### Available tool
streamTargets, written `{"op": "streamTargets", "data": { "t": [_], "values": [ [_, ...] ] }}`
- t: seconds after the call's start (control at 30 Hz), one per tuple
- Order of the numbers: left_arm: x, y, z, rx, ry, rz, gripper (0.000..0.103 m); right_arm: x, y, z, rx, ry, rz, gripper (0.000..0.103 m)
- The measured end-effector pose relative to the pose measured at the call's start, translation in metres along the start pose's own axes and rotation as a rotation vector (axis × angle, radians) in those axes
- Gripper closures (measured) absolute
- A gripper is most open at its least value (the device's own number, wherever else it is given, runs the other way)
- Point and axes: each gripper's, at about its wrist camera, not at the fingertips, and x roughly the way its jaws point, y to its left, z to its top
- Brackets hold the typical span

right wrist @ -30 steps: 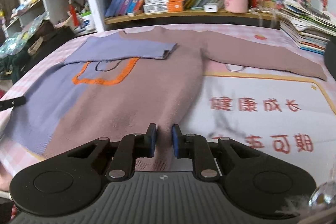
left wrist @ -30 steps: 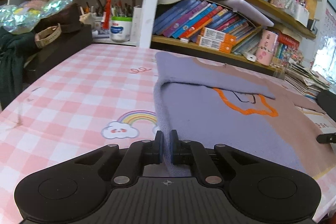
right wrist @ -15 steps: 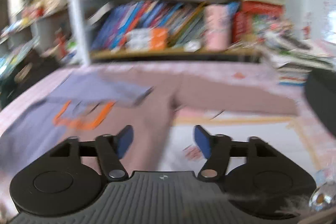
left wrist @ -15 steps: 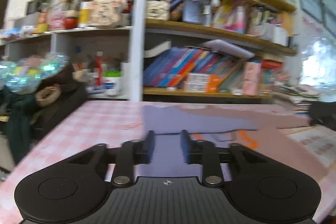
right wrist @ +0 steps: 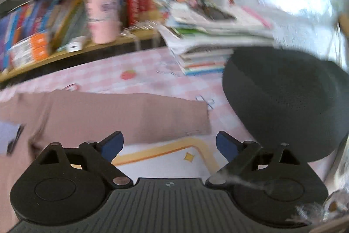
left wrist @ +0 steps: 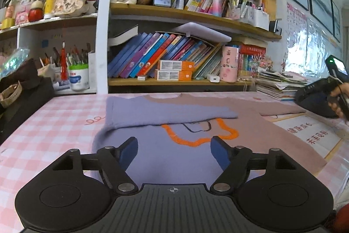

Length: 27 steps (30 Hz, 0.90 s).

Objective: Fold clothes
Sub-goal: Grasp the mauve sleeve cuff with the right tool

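A sweater (left wrist: 174, 123), half lavender and half dusty pink with an orange outline on the chest, lies flat on the pink checked tablecloth (left wrist: 54, 123). Its lavender sleeve (left wrist: 163, 113) is folded across the chest. My left gripper (left wrist: 174, 149) hovers over the lavender lower part, its jaws opening with nothing between them. In the right wrist view the pink sleeve (right wrist: 122, 115) stretches out flat to its cuff (right wrist: 202, 117). My right gripper (right wrist: 170, 144) hangs just in front of that cuff end, jaws opening and empty. In the left wrist view it appears at far right (left wrist: 316, 99), held by a hand.
Bookshelves (left wrist: 174, 58) packed with books, cups and boxes line the table's far edge. A stack of magazines (right wrist: 207, 43) sits at the back right. A black round object (right wrist: 283, 102) lies right of the cuff. A dark bag (left wrist: 24, 88) stands at the table's left edge.
Both grippers let go of the sweater's hem and opened wide. The left one lifted and tilted up. The right one swung right, from the hem to the pink sleeve's cuff.
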Motion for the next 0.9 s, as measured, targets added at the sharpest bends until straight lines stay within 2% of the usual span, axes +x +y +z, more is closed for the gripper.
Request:
{"op": "streamTargets", "data": {
  "t": [0.27, 0.4, 0.5, 0.57, 0.6, 0.67, 0.77, 0.9],
  "values": [
    [0.013, -0.007, 0.002, 0.032, 0.004, -0.014, 0.021, 0.052, -0.017, 0.017, 0.096, 0.093, -0.065, 0.015],
    [0.017, -0.010, 0.001, 0.057, 0.021, -0.020, 0.020, 0.063, -0.019, 0.015, 0.129, 0.089, -0.030, 0.020],
    [0.018, -0.012, 0.001, 0.064, 0.028, -0.020, 0.020, 0.064, -0.015, 0.016, 0.117, 0.076, -0.040, 0.034],
    [0.017, -0.012, 0.000, 0.067, 0.025, -0.029, 0.020, 0.064, -0.011, 0.016, 0.095, 0.072, -0.058, 0.051],
    [0.017, -0.012, 0.000, 0.069, 0.023, -0.034, 0.019, 0.065, -0.010, 0.017, 0.085, 0.070, -0.064, 0.054],
    [0.016, -0.014, -0.001, 0.074, 0.024, -0.037, 0.016, 0.065, -0.011, 0.017, 0.083, 0.066, -0.044, 0.080],
    [0.016, -0.015, 0.000, 0.085, 0.030, -0.047, 0.014, 0.062, -0.015, 0.019, 0.129, 0.046, -0.001, 0.089],
    [0.018, -0.016, 0.000, 0.095, 0.039, -0.048, 0.014, 0.044, -0.009, 0.025, 0.157, -0.028, 0.055, 0.091]
  ]
}}
